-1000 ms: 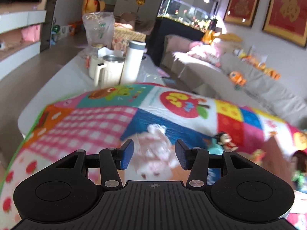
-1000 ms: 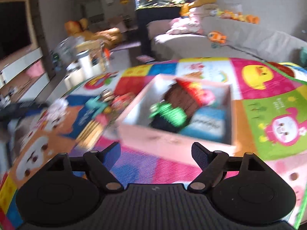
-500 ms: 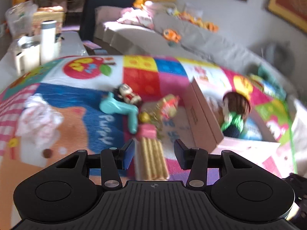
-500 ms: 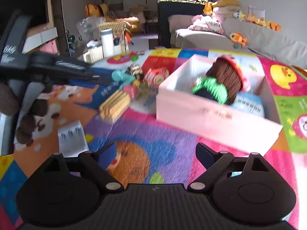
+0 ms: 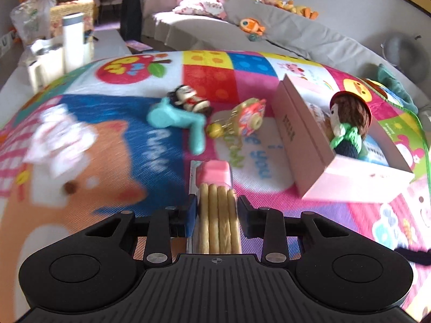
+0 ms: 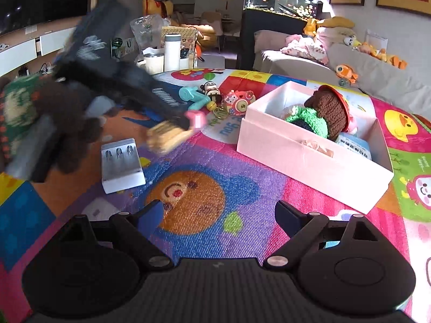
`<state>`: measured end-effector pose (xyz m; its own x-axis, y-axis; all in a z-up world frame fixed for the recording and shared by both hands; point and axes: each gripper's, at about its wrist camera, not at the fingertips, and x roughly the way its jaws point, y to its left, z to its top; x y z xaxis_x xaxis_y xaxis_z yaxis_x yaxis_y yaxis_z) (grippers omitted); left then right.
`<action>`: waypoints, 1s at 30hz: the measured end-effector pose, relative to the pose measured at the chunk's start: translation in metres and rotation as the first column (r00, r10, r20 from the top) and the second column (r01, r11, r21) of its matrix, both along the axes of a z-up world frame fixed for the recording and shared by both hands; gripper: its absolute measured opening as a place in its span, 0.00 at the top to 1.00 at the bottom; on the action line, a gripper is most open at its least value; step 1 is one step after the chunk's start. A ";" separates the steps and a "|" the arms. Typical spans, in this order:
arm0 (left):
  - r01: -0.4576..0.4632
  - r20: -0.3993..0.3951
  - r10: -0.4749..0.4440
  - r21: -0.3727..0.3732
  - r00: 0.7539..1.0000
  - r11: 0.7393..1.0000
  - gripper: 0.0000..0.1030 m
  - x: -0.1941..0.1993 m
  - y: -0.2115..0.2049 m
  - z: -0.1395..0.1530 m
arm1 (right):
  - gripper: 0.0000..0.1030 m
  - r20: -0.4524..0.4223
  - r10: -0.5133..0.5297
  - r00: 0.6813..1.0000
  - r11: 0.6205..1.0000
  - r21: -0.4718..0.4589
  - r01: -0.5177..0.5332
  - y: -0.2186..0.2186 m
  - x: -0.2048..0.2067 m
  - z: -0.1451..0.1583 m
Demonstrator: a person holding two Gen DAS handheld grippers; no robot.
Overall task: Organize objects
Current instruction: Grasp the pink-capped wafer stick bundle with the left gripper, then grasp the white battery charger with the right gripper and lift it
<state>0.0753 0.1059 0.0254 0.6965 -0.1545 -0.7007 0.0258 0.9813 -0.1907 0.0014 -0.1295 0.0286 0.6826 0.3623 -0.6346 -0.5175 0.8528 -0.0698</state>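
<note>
My left claw (image 5: 216, 210) is closing around the bundle of pencils (image 5: 218, 215) with the pink eraser end; its pads sit at the sides of the bundle, though I cannot tell if they press yet. The bundle lies on the colourful mat (image 5: 107, 140) over the worktop, near the pink box (image 5: 304, 145). My right claw (image 6: 219, 214) is spread wide with nothing between its fingers, hovering over the mat in front of the box, which holds a knitted doll (image 6: 323, 110). A teal toy (image 5: 177, 121) and small figurines lie beyond the bundle
</note>
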 end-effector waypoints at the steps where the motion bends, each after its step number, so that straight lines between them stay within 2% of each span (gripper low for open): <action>1: -0.014 0.002 0.014 -0.003 1.000 1.000 0.65 -0.007 0.006 0.000 | 0.12 -0.003 -0.005 1.000 1.000 0.007 0.005 -0.002 0.001 0.001; 6: -0.085 -0.002 0.085 -0.023 0.996 0.996 0.65 -0.035 0.033 0.003 | 0.12 0.024 -0.061 0.998 0.996 0.069 0.059 -0.015 0.003 0.027; 12: -0.110 0.014 0.111 -0.030 0.994 0.993 0.65 -0.056 0.043 0.001 | 0.12 0.152 -0.159 0.975 0.962 0.247 0.119 -0.052 -0.017 0.111; 17: -0.117 0.013 0.117 -0.053 0.993 0.992 0.65 -0.066 0.044 0.001 | 0.12 0.237 -0.272 0.933 0.884 0.445 0.145 -0.091 -0.038 0.189; 20: -0.113 0.009 0.114 -0.063 0.993 0.992 0.65 -0.071 0.044 0.002 | 0.11 0.305 -0.324 0.896 0.845 0.519 0.129 -0.105 -0.047 0.234; 21: -0.115 0.008 0.116 -0.070 0.993 0.991 0.65 -0.073 0.045 0.002 | 0.09 0.334 -0.340 0.879 0.837 0.533 0.122 -0.108 -0.048 0.247; 22: -0.118 0.008 0.119 -0.077 0.993 0.990 0.65 -0.075 0.047 0.002 | 0.01 0.361 -0.347 0.866 0.833 0.543 0.108 -0.108 -0.048 0.260; 24: -0.120 0.012 0.121 -0.083 0.993 0.989 0.65 -0.080 0.048 0.001 | 0.00 0.409 -0.326 0.852 0.847 0.527 0.071 -0.101 -0.042 0.275; 25: -0.119 0.016 0.121 -0.085 0.993 0.989 0.65 -0.082 0.048 0.000 | 0.00 0.413 -0.298 0.861 0.865 0.499 0.061 -0.093 -0.034 0.275; 27: -0.118 0.023 0.121 -0.092 0.992 0.989 0.65 -0.085 0.050 -0.001 | 0.00 0.363 -0.211 0.907 0.905 0.423 0.041 -0.071 -0.013 0.261; 30: -0.124 0.019 0.127 -0.112 0.992 0.986 0.65 -0.086 0.055 0.000 | 0.00 0.221 -0.060 0.973 0.961 0.276 -0.004 -0.026 0.019 0.200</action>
